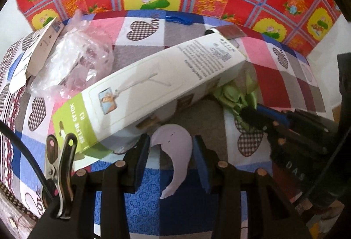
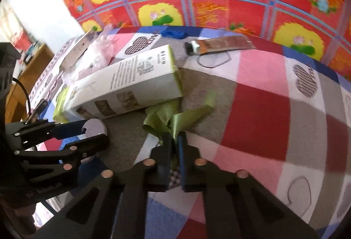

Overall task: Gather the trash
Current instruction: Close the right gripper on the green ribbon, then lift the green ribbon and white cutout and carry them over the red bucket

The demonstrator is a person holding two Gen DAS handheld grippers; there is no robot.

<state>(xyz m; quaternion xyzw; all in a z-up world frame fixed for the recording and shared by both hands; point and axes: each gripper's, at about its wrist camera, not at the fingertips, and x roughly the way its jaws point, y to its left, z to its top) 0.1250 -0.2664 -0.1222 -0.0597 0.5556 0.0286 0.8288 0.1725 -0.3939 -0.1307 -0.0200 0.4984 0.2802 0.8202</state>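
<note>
Green crumpled wrapper point(image 2: 175, 117) lay on the patchwork bedspread point(image 2: 263, 111), at 5 o'clock off the near corner of the selfie stick box point(image 2: 129, 83). Right gripper point(image 2: 175, 151) had its fingers pinched down on the wrapper's near end, almost no gap between them, so that piece looked secured for lifting.

Left gripper point(image 1: 171, 151) sat at 9 o'clock from the wrapper with fingers part open, a pale lilac crescent scrap point(image 1: 175, 151) between them. Whether the pads actually pressed it I couldn't tell (likely held, given it stands up off the cover).

The box rested tilted, propped on something under its far side, one long edge on the bedspread; closed, contents not visible. Probably trash too, too wide for an easy pinch.

Further out: clear crumpled plastic bag point(image 1: 72, 59) at 10 o'clock from the box, white card packaging point(image 1: 37, 48) beside it, a squeezed tube point(image 2: 219, 46) at 1 o'clock, a blue scrap point(image 2: 174, 34) at 12.

No bin or bag for the trash in either view.
</note>
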